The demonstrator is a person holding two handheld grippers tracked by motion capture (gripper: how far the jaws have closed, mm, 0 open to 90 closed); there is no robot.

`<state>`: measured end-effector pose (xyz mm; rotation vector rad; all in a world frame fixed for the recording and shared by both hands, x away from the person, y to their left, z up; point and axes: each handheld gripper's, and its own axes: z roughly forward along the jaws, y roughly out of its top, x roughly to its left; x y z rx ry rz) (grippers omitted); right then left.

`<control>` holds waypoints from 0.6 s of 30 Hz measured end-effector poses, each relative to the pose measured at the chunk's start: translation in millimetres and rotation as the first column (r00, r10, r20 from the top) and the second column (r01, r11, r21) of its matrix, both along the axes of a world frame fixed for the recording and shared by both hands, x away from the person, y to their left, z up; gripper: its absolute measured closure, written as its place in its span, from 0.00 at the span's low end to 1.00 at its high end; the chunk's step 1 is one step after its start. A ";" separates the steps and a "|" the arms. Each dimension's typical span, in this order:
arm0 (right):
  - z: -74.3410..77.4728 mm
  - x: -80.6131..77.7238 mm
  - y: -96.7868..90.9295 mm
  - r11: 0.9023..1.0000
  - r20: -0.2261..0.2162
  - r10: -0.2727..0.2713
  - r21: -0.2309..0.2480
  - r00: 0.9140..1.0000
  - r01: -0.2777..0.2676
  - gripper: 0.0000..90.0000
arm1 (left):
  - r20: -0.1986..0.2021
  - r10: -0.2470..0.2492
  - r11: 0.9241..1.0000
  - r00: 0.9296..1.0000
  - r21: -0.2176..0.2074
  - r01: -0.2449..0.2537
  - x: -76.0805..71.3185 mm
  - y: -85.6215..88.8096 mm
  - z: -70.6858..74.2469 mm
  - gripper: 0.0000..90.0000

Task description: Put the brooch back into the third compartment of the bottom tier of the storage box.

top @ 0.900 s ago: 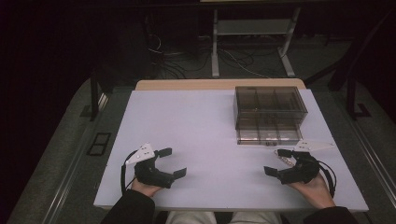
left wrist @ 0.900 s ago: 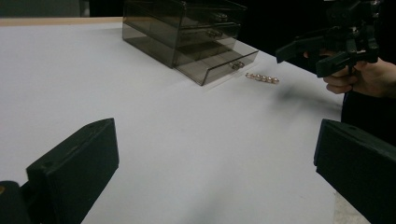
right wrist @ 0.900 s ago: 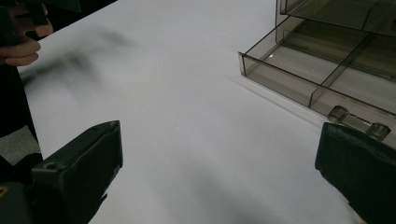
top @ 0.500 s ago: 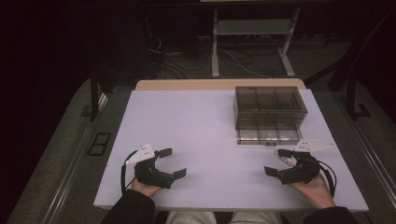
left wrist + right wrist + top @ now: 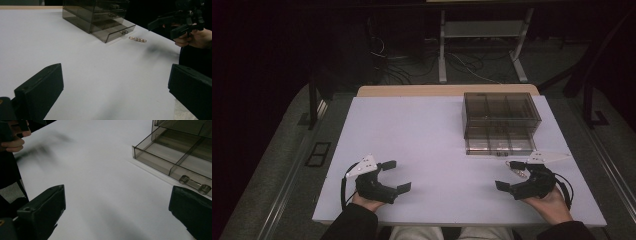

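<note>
A: Listing item one: smoky drawer box (image 5: 501,120), far right part of the white table (image 5: 412,145), bottom drawer (image 5: 175,157) pulled out and seemingly empty. Landmark for all entries

B: Item two?

A: Pearl hair clip (image 5: 137,39), lying flat on the table just in front of the open drawer, toward the person. Long axis runs roughly along the drawer's front edge

B: Tongs?

A: Right gripper (image 5: 518,179), jaws wide apart, holding nothing, just in front of the box with the clip right by its tips. Left gripper (image 5: 393,175), jaws likewise apart and empty, well apart from the box, off to its left

B: Nearer hand?

A: The right, by my judgement; the clip lies between it and the drawer
</note>
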<state>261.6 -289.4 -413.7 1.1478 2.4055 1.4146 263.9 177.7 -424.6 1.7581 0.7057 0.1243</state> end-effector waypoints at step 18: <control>12.2 5.0 1.2 0.997 -0.029 0.029 -0.071 0.999 -0.031 0.00 | -0.004 0.004 1.000 1.000 -0.005 -0.004 -0.5 0.6 -0.3 0.00</control>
